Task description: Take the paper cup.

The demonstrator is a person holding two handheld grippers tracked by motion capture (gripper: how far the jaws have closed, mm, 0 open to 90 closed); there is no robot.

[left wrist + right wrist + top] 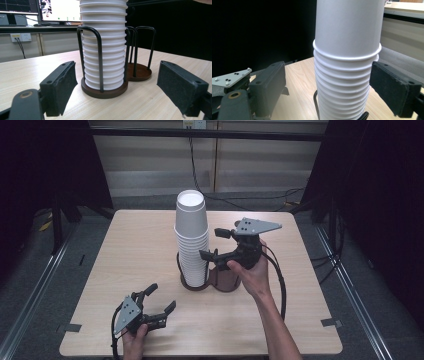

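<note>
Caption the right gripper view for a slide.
Open right gripper straddling a tall stack of white paper cups above a wooden table.

Two black handheld grippers, left gripper [157, 305], right gripper [216, 243], grey screw-dotted triangular plates, black trailing cables, padded fingers [62, 82], bare forearms

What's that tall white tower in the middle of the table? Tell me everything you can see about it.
It is a cup stack: many white cups, paper by the look, nested upside down, their rolled rims forming rings up the side. The top cup shows its full smooth wall and flat bottom. The stack stands upright in a dark round holder with black wire loops around it, beside a second, empty holder. The right hand-held gripper is open, its jaws on either side of the stack's upper part, with gaps visible.
</note>
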